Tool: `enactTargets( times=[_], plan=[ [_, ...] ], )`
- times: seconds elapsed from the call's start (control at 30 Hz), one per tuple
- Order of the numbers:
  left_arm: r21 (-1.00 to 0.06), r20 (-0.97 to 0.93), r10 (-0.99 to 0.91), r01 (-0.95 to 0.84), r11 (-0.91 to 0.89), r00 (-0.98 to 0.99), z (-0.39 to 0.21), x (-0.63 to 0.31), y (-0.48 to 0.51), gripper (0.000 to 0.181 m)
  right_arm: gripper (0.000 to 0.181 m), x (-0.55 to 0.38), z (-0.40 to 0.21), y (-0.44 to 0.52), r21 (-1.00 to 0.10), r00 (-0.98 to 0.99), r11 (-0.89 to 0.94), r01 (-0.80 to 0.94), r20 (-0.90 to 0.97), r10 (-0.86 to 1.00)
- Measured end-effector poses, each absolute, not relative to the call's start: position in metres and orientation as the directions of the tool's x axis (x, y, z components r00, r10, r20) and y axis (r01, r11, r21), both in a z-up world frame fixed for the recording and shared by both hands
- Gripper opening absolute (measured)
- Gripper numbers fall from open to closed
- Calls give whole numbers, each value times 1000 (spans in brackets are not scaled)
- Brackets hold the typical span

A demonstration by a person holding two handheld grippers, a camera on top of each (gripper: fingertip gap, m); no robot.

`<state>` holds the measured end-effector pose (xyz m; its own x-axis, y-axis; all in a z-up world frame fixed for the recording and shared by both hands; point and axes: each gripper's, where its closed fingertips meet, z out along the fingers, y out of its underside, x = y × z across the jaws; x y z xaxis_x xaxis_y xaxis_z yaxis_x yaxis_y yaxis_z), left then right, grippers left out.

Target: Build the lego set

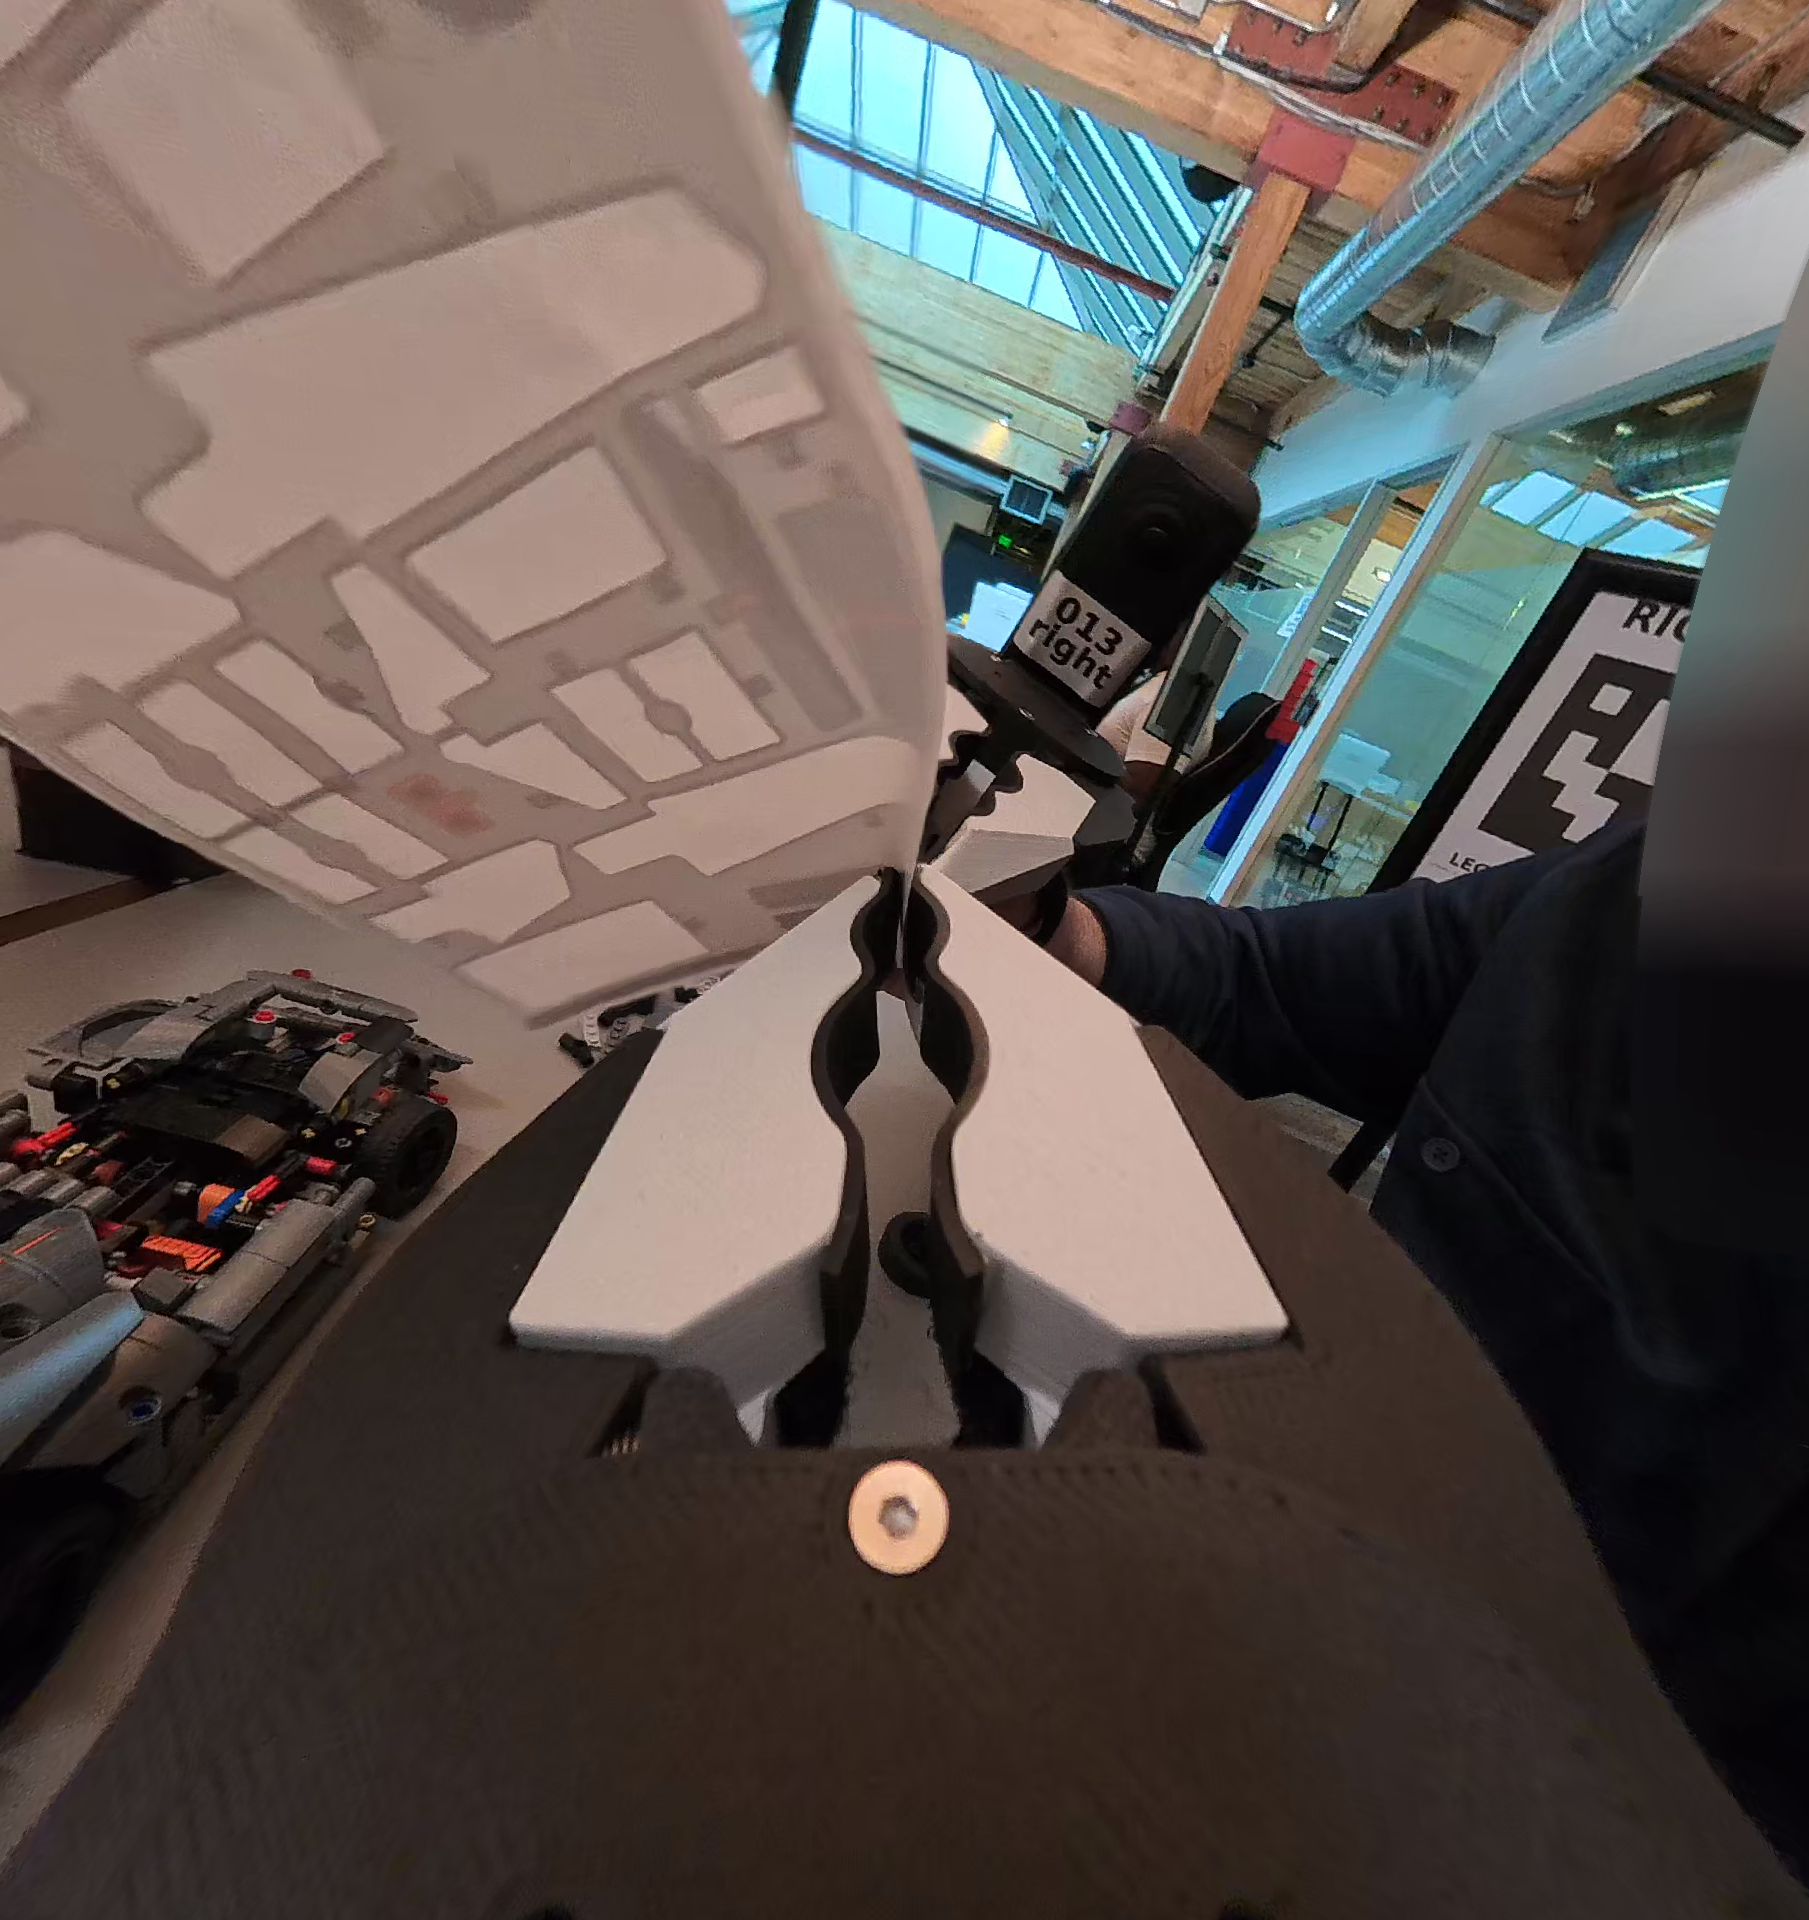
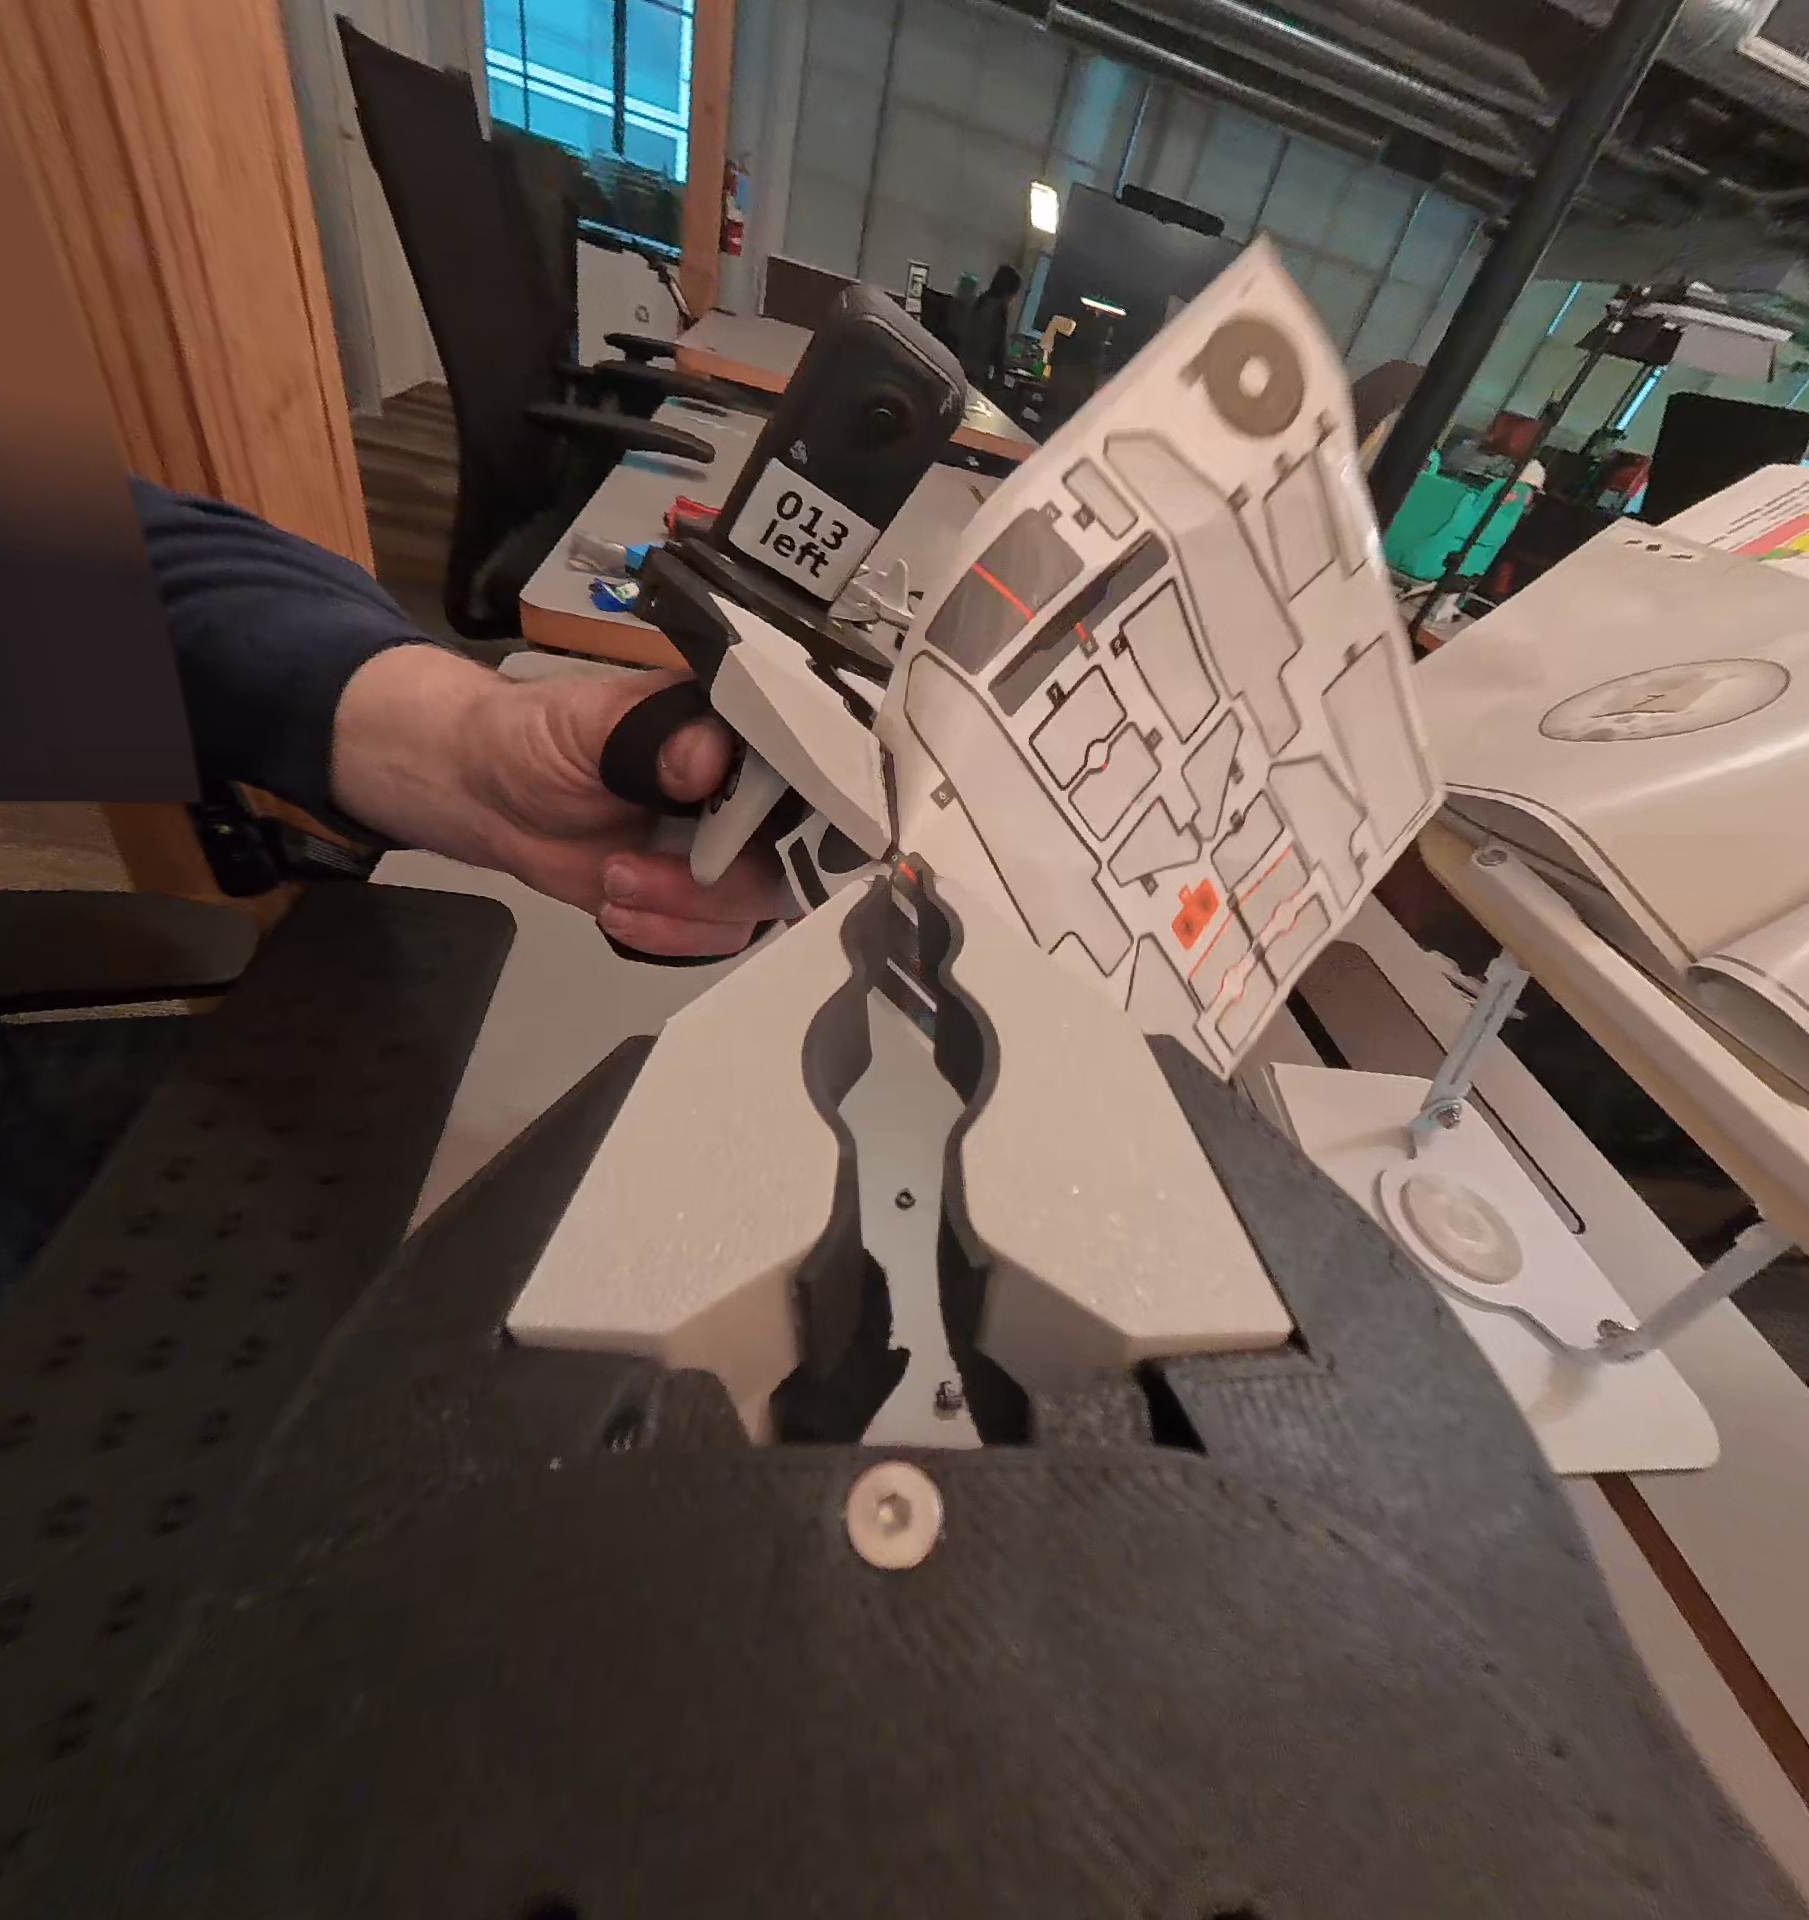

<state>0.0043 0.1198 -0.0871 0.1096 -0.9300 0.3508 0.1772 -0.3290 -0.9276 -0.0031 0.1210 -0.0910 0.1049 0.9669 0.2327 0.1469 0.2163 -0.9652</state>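
Black claw bodies filled the foreground, both pinched onto one corner of the sticker sheet [image 2: 1160,665]. It looked thin, floppy and easy to crease, best held by its bare edge. Left claw [image 1: 902,914] was shut on that corner; right claw [image 2: 900,883] was closed tight beside it, seemingly nipping a sticker edge. Below the sheet, the half-built toy car [image 1: 193,1153] sat on the table [image 1: 6,935].

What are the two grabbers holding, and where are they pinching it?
The left gripper and right gripper both pinch one sticker sheet at its bottom corner, tips almost meeting.
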Motion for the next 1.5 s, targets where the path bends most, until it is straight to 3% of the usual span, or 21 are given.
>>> enactTargets(
  times=[0.7, 1.0, 1.13, 1.33, 1.5],
  plan=[
    [-931, 333, -941, 179, -319, 59, -86, 5, 114, 0, 0, 2, -83, 115, -983, 37, 159, 95, 163, 986],
    [-946, 320, -938, 101, -309, 133, -93, -25, 137, 0, 0, 29, -60, 142, -996, 117, 94, -2, 93, 989],
    [-914, 382, -895, -48, -402, 229, -118, -65, 165, 0, 0, 44, -58, 155, -996, 160, 94, -7, 91, 983],
    [-754, 494, -792, -276, -596, 359, -168, -157, 173, 0, 0, 45, -74, 163, -996, 172, 84, 40, 90, 981],
    [-616, 577, -638, -240, -750, 510, -206, -238, 176, 0, 0, 43, -83, 166, -995, 161, 67, 71, 77, 984]
  ],
)
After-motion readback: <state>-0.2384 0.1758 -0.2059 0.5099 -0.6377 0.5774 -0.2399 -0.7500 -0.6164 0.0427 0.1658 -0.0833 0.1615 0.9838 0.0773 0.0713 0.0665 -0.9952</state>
